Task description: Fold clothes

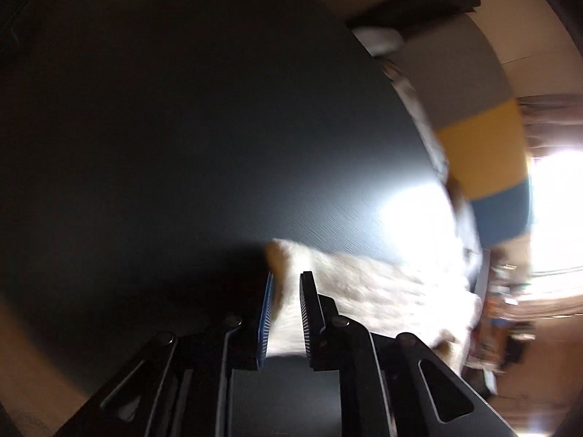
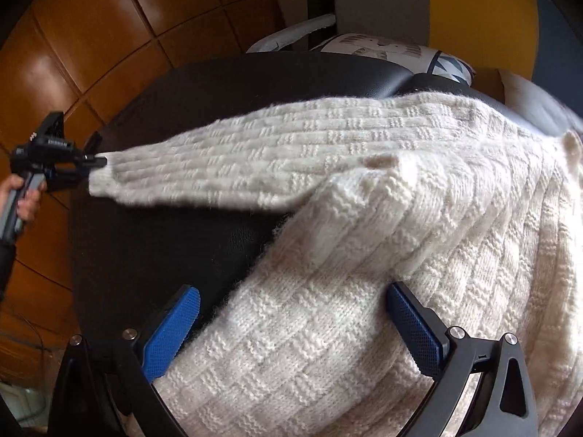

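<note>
A cream knitted sweater (image 2: 419, 225) lies on a black table (image 2: 153, 240), its body at the right and one sleeve (image 2: 233, 160) stretched out to the left. In the left wrist view my left gripper (image 1: 286, 284) is shut on the sleeve's cuff (image 1: 288, 258), with the fuzzy knit (image 1: 382, 291) trailing off to the right. The right wrist view shows that same left gripper (image 2: 96, 162) at the sleeve's end, a hand (image 2: 25, 196) on its handle. My right gripper (image 2: 291, 309) hangs open over the sweater's lower edge, its blue pads (image 2: 175, 327) spread on either side of the knit.
The black table (image 1: 182, 127) fills the left wrist view. Behind it stands a sofa with a grey, yellow and blue backrest (image 1: 481, 145) and a patterned cushion (image 2: 386, 51). Brown floor tiles (image 2: 91, 36) lie to the left. A bright window (image 1: 557, 211) glares at the right.
</note>
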